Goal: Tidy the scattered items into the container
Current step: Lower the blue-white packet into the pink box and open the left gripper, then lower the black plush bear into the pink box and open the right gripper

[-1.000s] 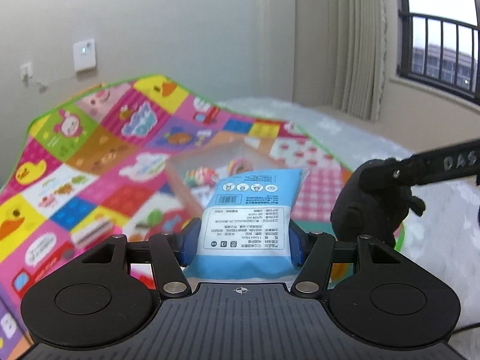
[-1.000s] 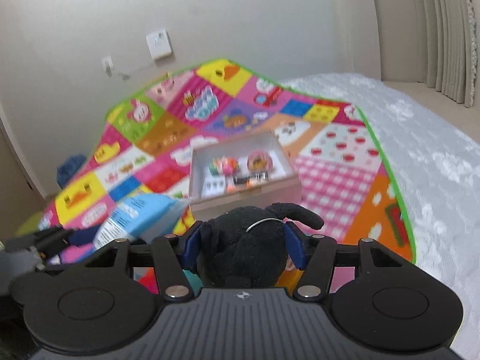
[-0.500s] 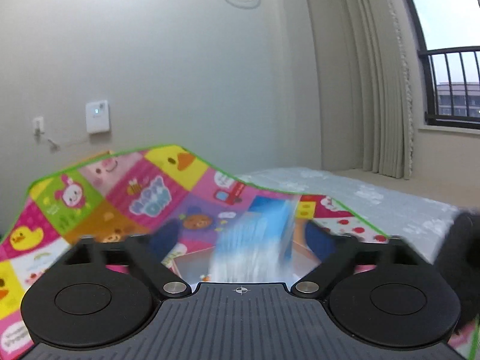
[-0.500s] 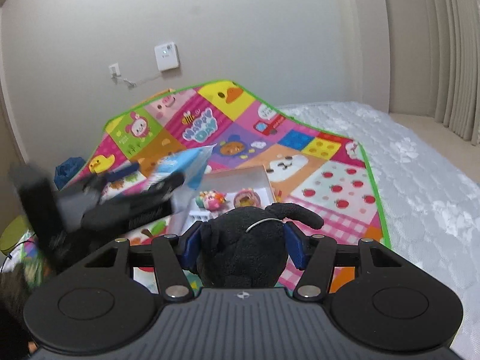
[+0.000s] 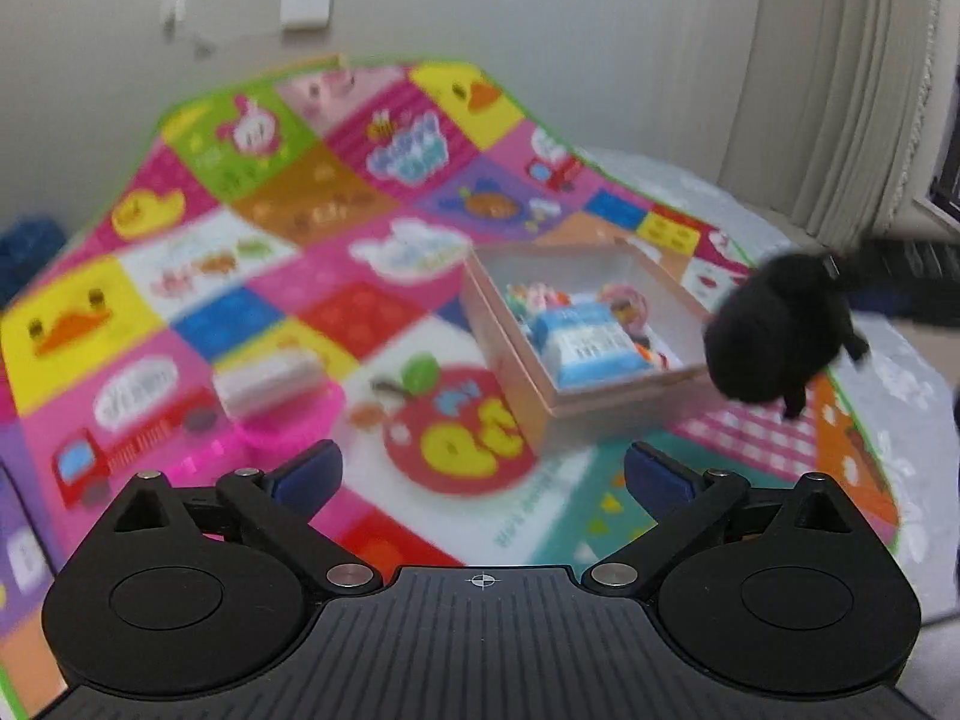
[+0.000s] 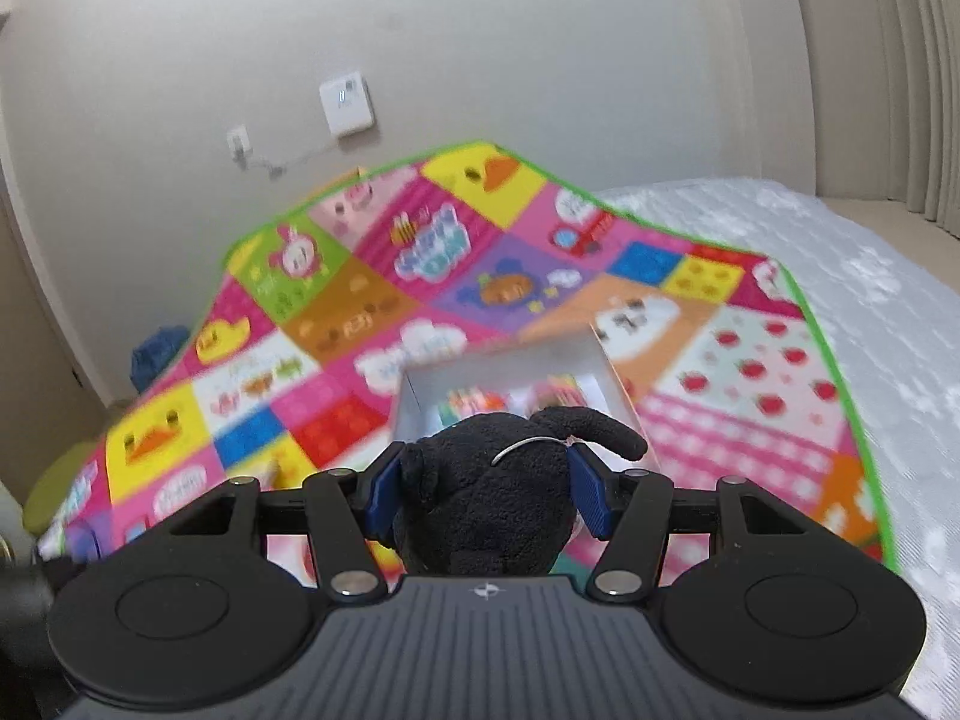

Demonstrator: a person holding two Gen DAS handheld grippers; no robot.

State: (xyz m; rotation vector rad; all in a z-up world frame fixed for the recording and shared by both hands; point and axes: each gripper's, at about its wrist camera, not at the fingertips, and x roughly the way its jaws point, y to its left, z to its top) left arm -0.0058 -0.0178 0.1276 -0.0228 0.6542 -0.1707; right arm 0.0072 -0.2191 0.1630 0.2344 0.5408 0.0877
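A shallow pink-walled box [image 5: 528, 384] sits on the colourful play mat [image 5: 300, 222]. Inside it lie a blue-and-white tissue pack [image 5: 591, 345] and several small colourful toys. My left gripper [image 5: 483, 474] is open and empty, held above the mat in front of the box. My right gripper [image 6: 486, 495] is shut on a black plush toy [image 6: 489, 510], which hangs just right of the box in the left wrist view [image 5: 774, 336]. The box shows behind the plush in the right wrist view [image 6: 414, 399].
A small pink-and-white item [image 5: 270, 375] lies on the mat left of the box. The mat lies on a white quilted bed [image 6: 870, 312]. A wall with a switch plate [image 6: 347, 103] stands behind, curtains on the right. A blue object [image 6: 157, 351] lies by the mat's left edge.
My left gripper opened and let go of the tissue pack, which now lies in the box. It then drew back. My right gripper moved the plush closer to the box.
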